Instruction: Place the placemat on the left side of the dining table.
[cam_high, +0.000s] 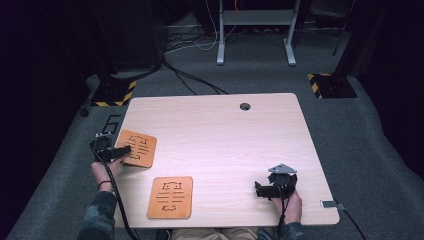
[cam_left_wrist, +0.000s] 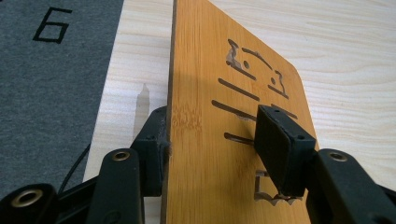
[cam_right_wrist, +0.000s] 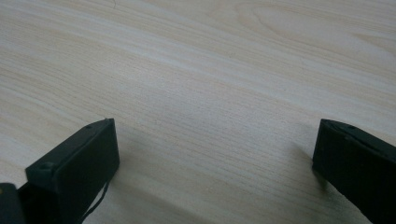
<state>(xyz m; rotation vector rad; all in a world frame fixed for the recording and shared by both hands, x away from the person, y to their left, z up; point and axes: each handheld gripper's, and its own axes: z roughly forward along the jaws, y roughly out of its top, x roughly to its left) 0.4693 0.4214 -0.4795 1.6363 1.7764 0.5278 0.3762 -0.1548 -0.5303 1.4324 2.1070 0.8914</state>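
Two orange wooden boards with cut-out slots lie on the light wood table (cam_high: 225, 135). One board (cam_high: 140, 147) sits at the left edge, the other board (cam_high: 170, 197) near the front. My left gripper (cam_high: 122, 150) reaches over the left board's near edge. In the left gripper view that board (cam_left_wrist: 210, 84) stands between the jaws of the left gripper (cam_left_wrist: 212, 123): one finger (cam_left_wrist: 154, 140) lies against its underside, the other pad (cam_left_wrist: 280, 149) stands just off its top face. My right gripper (cam_high: 260, 190) rests at the front right, and in its own view the right gripper (cam_right_wrist: 217, 135) is open over bare wood.
A cable hole (cam_high: 244, 106) sits near the table's far edge. A small metal piece (cam_high: 332, 204) juts from the front right corner. On the grey carpet are a "6" mark (cam_left_wrist: 51, 25), yellow-black floor plates (cam_high: 114, 93), cables, and a white desk frame (cam_high: 255, 30) behind.
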